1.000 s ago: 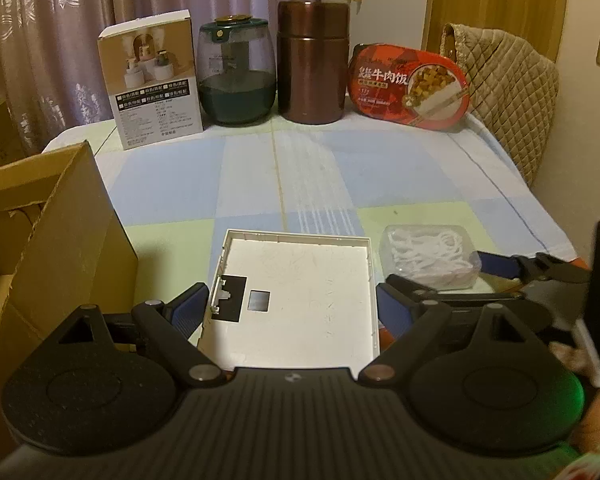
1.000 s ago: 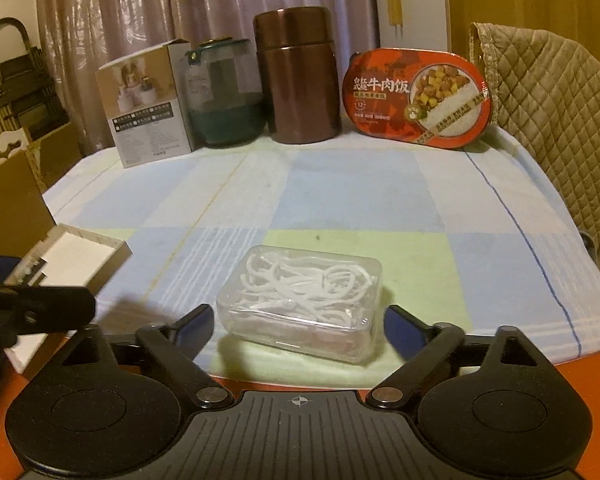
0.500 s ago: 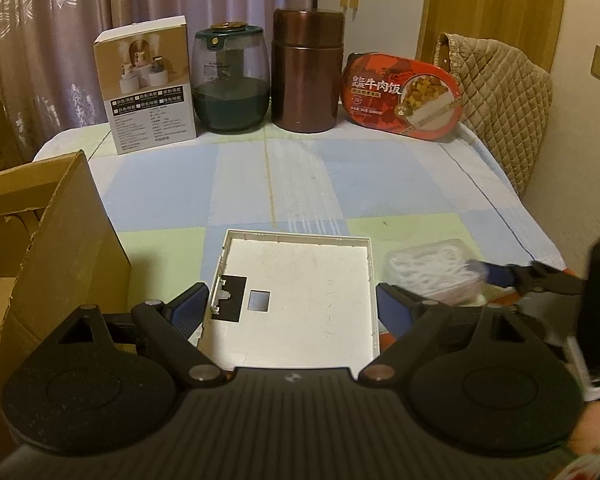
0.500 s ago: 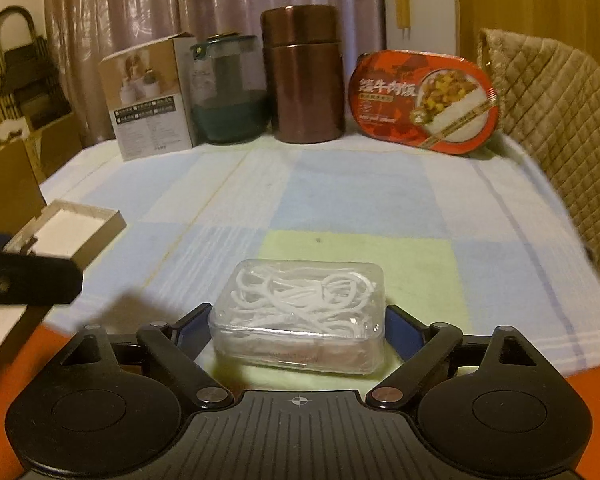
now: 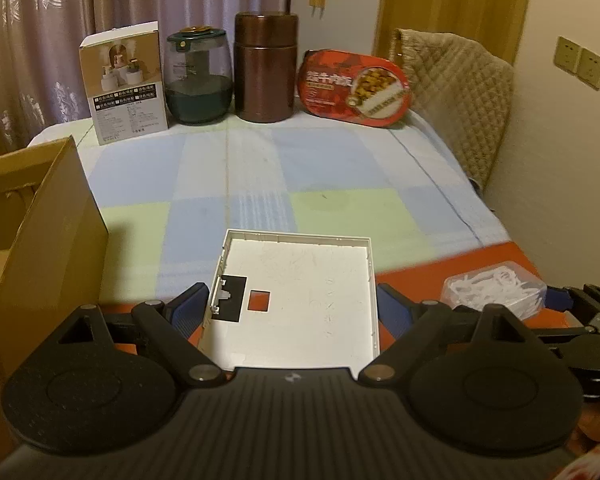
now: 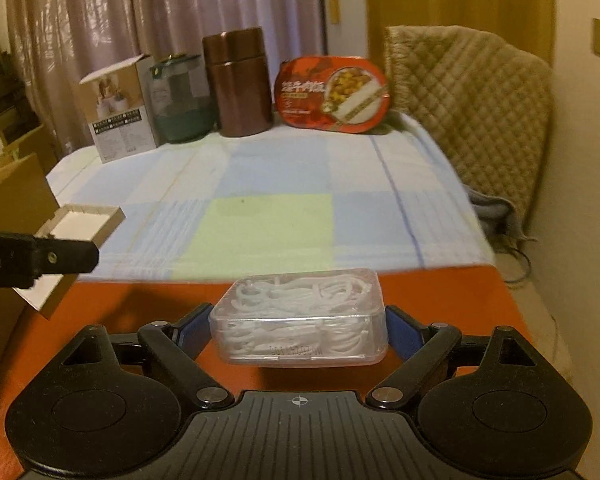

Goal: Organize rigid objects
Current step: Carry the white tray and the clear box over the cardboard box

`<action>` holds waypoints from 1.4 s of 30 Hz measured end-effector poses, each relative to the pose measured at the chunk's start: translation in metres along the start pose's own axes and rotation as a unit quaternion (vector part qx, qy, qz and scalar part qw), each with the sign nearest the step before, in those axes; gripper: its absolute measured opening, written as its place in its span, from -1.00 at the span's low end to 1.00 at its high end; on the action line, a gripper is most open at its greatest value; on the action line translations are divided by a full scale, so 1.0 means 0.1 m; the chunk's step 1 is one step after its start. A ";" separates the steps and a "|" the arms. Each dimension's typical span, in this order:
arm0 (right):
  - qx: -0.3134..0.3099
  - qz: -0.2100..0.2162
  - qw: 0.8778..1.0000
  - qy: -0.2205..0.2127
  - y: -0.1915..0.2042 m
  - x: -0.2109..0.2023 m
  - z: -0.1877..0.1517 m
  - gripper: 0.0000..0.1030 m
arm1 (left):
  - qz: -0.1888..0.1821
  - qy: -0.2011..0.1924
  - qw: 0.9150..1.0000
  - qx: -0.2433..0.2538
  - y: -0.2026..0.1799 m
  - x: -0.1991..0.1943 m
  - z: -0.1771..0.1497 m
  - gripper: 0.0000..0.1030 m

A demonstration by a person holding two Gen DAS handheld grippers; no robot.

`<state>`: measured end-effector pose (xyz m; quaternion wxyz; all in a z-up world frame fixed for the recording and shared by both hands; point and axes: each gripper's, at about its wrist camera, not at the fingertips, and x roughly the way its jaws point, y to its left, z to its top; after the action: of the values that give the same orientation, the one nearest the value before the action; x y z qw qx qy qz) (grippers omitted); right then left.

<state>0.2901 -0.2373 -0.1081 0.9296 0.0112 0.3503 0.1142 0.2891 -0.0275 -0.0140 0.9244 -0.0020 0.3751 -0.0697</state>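
My left gripper (image 5: 290,314) is shut on a flat white square tray-like lid (image 5: 300,292) and holds it lifted over the table's front edge. It also shows in the right wrist view (image 6: 82,226). My right gripper (image 6: 298,330) is shut on a clear plastic box of white floss picks (image 6: 300,320), lifted above the orange floor. The box also shows at the right of the left wrist view (image 5: 494,292).
An open cardboard box (image 5: 40,240) stands at the left. At the table's back stand a white product carton (image 5: 124,84), a green jar (image 5: 198,78), a brown canister (image 5: 266,68) and a red oval food box (image 5: 354,88). A padded chair (image 5: 460,96) stands at the right.
Both grippers have pulled back and up from the table with their objects. The right gripper closed on the floss box and lifted it; orange floor now shows beneath both.
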 end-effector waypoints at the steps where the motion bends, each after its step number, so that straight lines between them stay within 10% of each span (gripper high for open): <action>1: 0.003 -0.001 1.000 -0.002 0.00 -0.10 -0.03 0.67 | -0.001 0.001 1.000 0.001 -0.03 -0.07 -0.04 0.67; 22: 0.053 0.016 0.998 -0.021 0.36 -1.72 -0.45 0.67 | -0.020 -0.013 0.999 0.023 -0.20 -1.59 -0.67 0.67; 42: 0.010 0.086 0.995 -0.046 1.26 -1.96 -0.20 0.67 | 0.027 -0.047 0.998 0.006 0.57 -2.32 -0.75 0.67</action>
<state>0.1084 -0.1593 0.0172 0.9315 0.0557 0.3057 0.1892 0.0795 0.0628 0.0899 0.9427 0.0108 0.3303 -0.0468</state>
